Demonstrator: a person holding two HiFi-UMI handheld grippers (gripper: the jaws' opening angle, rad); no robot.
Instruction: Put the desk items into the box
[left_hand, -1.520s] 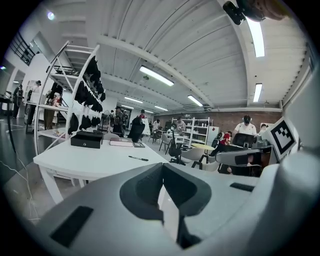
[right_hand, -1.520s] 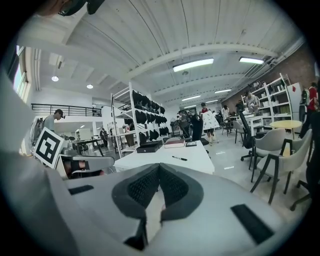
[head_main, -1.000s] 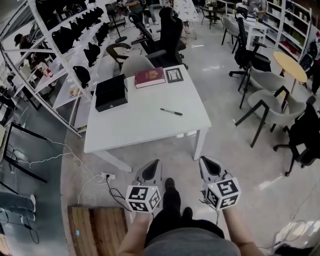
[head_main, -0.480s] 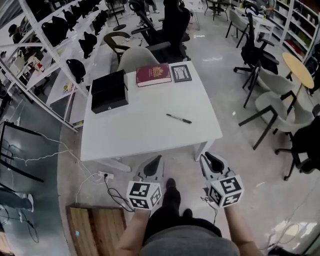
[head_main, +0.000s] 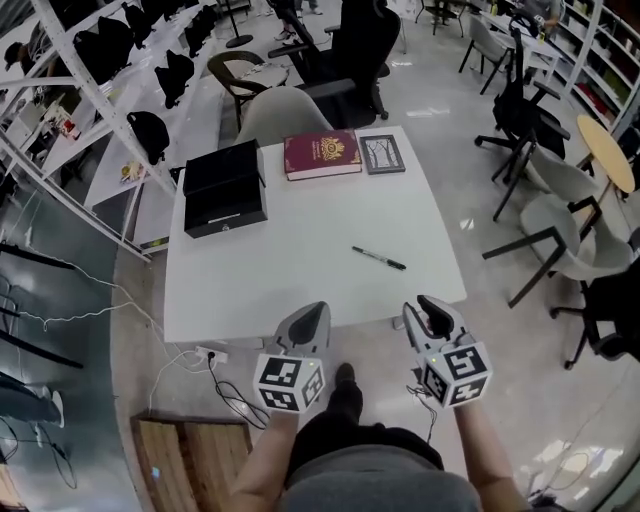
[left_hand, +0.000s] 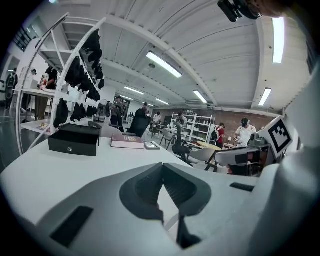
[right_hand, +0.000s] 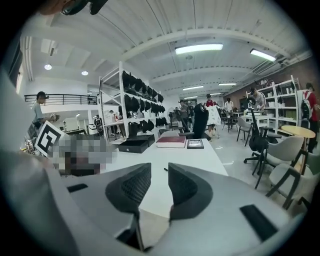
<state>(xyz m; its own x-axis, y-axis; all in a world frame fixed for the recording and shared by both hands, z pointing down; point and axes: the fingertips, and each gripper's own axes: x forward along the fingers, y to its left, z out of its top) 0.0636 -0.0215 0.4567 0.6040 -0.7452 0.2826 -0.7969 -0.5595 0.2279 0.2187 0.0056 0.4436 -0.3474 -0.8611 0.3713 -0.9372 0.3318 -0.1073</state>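
White and smooth, the rectangular table carries four things, all lying apart from one another. A black box, matte, hard-edged and with its lid down, sits at the far left corner. Just right of it lies a maroon book, flat, with a gold emblem on its cover. A small dark frame with a pale panel is beside the book. A slim black pen lies slanted on the bare right half, nearest the grippers.

The left gripper is grey moulded plastic with ribbed dark pads. Its jaws meet at the tips and nothing is between them. On the right gripper the jaws are opening, with a clear gap through which only the table top shows.

Compared with a second ago, the table fills more of the head view and its near edge now reaches the tips of both grippers, which then hung over the floor. The right jaws were together then. Box, book, frame and pen keep their places on the table.
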